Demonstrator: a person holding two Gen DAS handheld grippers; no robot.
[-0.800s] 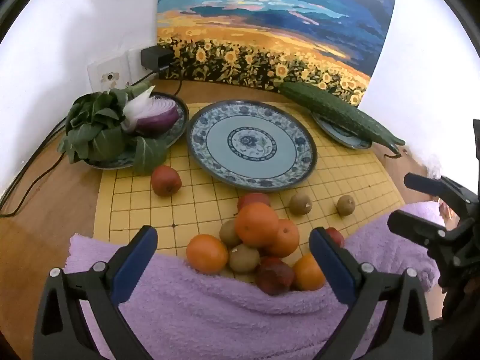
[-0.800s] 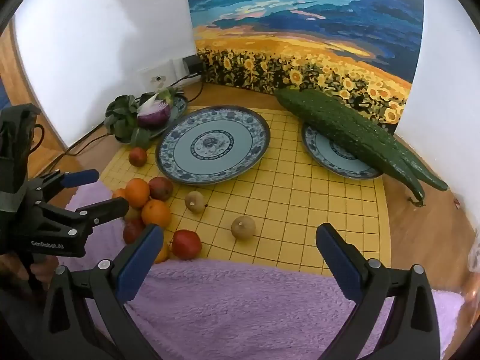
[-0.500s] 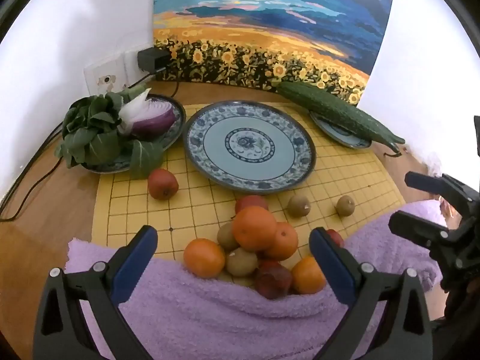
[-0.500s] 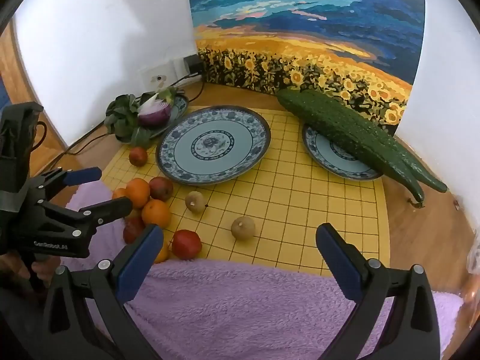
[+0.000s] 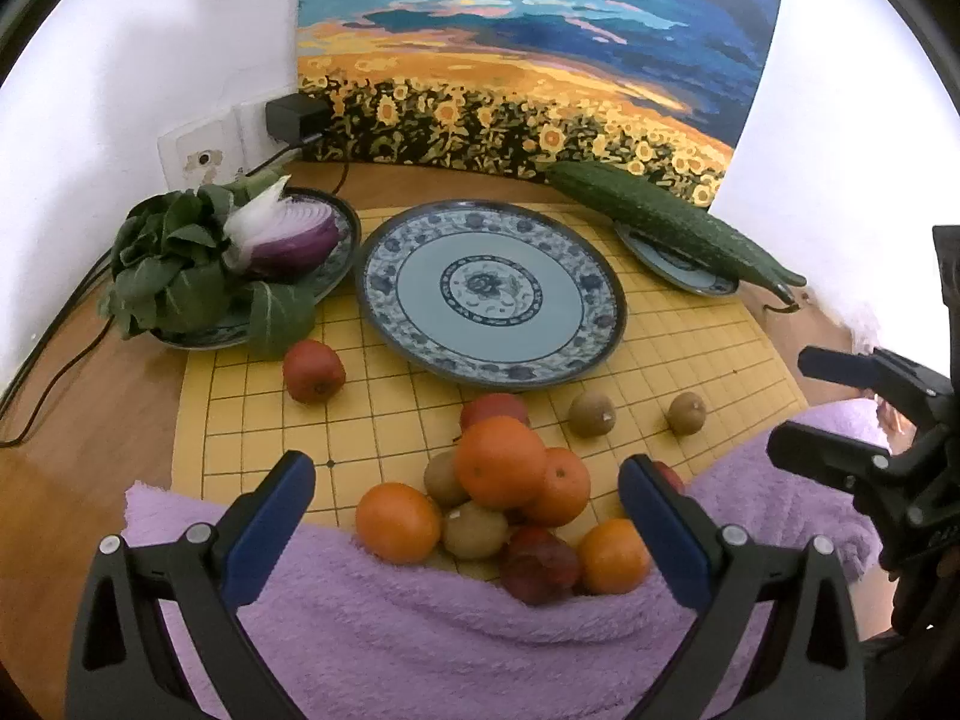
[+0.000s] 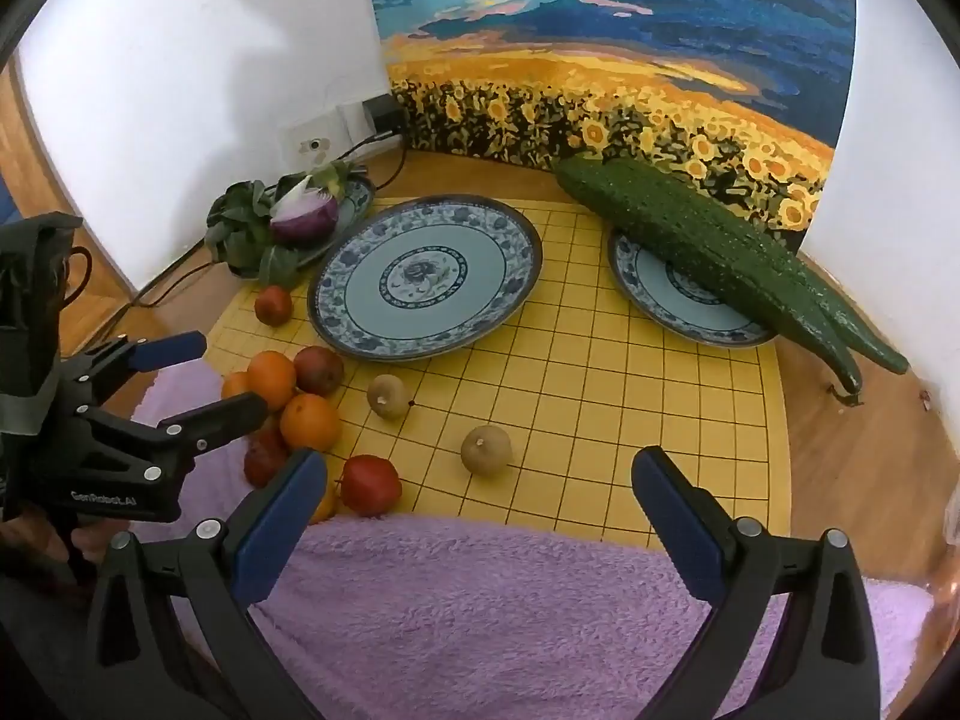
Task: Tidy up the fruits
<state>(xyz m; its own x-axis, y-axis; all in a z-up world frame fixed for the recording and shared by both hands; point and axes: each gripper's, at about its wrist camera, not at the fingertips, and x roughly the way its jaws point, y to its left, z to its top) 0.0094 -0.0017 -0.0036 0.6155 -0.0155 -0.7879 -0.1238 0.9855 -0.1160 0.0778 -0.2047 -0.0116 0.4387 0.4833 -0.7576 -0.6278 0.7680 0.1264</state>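
A heap of oranges [image 5: 503,461], kiwis [image 5: 474,529] and dark red fruits [image 5: 538,558] lies on the yellow grid mat [image 5: 264,420], partly on the purple towel [image 5: 420,630]. My left gripper [image 5: 465,507] hovers open just above and in front of this heap, nothing between its fingers. A lone red fruit [image 5: 313,370] sits left of the big blue patterned plate [image 5: 491,291], which holds nothing. Two kiwis [image 6: 486,449] lie apart on the mat. My right gripper [image 6: 480,504] is open above the towel's far edge, near a red fruit [image 6: 369,483]. The left gripper [image 6: 198,375] shows at the left of the right wrist view.
A plate with leafy greens and half a red onion [image 5: 282,234] stands at the back left. A long cucumber [image 6: 708,240] rests across a small blue plate [image 6: 678,300] at the back right. A sunflower painting [image 5: 528,60], a wall socket and cables line the back.
The left wrist view has shifted slightly, the scene sliding a little left and the fruit heap staying between the fingers. The right gripper has barely moved. Both stay open.
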